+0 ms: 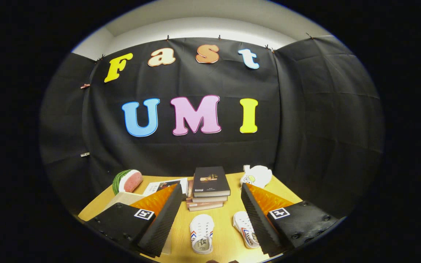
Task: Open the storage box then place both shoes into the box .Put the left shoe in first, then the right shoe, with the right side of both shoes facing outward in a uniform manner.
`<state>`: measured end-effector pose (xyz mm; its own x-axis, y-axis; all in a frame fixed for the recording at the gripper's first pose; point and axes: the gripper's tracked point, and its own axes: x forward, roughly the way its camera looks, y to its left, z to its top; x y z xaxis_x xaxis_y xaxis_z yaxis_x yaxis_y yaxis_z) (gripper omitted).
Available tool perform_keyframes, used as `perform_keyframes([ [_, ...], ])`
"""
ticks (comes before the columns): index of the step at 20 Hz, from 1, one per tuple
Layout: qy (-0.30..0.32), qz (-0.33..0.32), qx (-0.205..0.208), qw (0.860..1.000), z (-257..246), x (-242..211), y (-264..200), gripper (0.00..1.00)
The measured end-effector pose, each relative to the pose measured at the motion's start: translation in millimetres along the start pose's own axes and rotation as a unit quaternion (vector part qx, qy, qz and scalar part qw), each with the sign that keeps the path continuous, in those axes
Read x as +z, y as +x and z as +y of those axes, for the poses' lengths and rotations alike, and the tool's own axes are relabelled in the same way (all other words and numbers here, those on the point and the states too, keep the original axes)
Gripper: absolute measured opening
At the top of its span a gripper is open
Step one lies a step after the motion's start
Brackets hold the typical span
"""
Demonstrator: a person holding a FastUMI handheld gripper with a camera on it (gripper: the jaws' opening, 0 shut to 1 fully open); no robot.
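Gripper view: claw (210, 219) open w/ shoes (201, 233) betw. fingers.

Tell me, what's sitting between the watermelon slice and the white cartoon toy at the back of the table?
In the gripper view, a stack of books sits between the watermelon slice and the white cartoon toy. The hand-held gripper hangs open above the shoes.

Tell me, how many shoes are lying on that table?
2. One shoe lies between the fingers of the open tool, in front of the stack of books. The other shoe lies beside it, partly hidden behind one finger. More could be hidden.
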<state>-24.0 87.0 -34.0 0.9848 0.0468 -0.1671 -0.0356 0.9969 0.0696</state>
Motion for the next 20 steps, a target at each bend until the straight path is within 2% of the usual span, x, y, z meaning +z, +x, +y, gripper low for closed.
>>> perform_keyframes([
  [5, 0.067, 0.081, 0.056, 0.993, 36.5, -37.2, 6.5, 0.98],
  [9, 0.131, 0.176, 0.106, 0.970, 71.8, -81.9, 6.9, 0.98],
  [13, 0.211, 0.257, 0.150, 0.931, 100.9, -119.1, -2.7, 0.98],
  [17, 0.261, 0.314, 0.171, 0.897, 116.7, -160.3, 0.7, 0.98],
  [20, 0.307, 0.377, 0.196, 0.851, 130.6, -193.0, -2.7, 0.98],
])
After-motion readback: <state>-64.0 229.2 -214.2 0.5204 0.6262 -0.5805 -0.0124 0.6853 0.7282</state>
